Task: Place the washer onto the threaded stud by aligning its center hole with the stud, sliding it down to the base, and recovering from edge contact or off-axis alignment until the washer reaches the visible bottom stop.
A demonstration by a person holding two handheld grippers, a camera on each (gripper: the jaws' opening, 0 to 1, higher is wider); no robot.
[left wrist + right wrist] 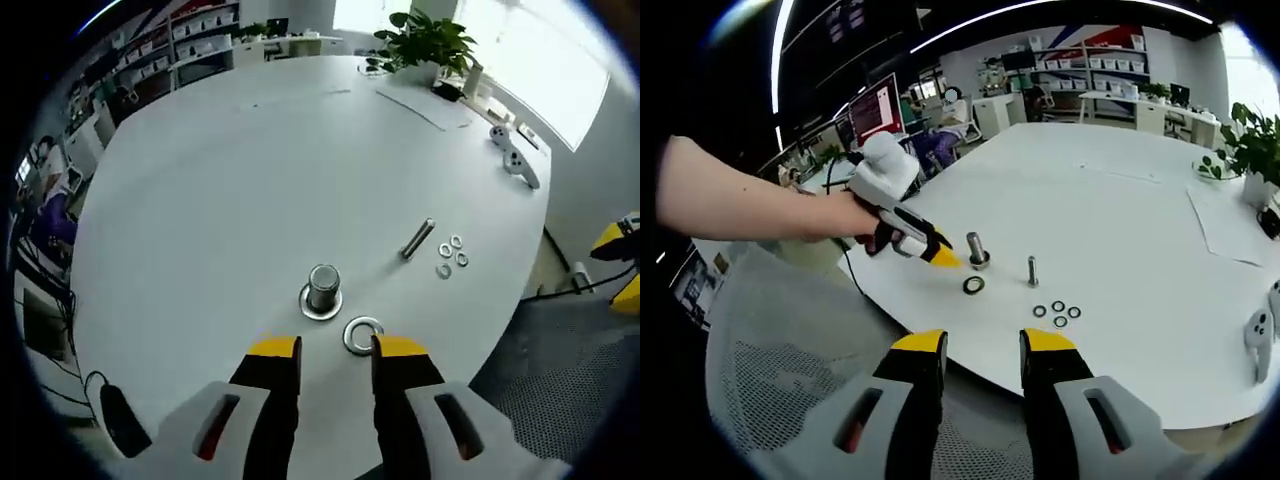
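The threaded stud point(323, 288) stands upright on its round base on the white table point(230, 190). A large steel washer point(362, 335) lies flat just beside it, touching or almost touching the inner tip of my left gripper's right jaw. My left gripper point(337, 350) is open and low over the table, with nothing between its jaws. The right gripper view shows the same left gripper point(943, 257) held by a hand, its yellow tips next to the stud point(977, 250), with the washer point(973, 285) in front. My right gripper point(983, 345) is open and empty, back at the table's edge.
A loose bolt point(418, 240) and several small washers point(452, 256) lie beyond the stud. White controllers point(515, 155) and a potted plant point(425, 45) sit at the far side. A mesh chair point(790, 380) stands under my right gripper. A black cable and mouse point(115, 410) lie at the near left edge.
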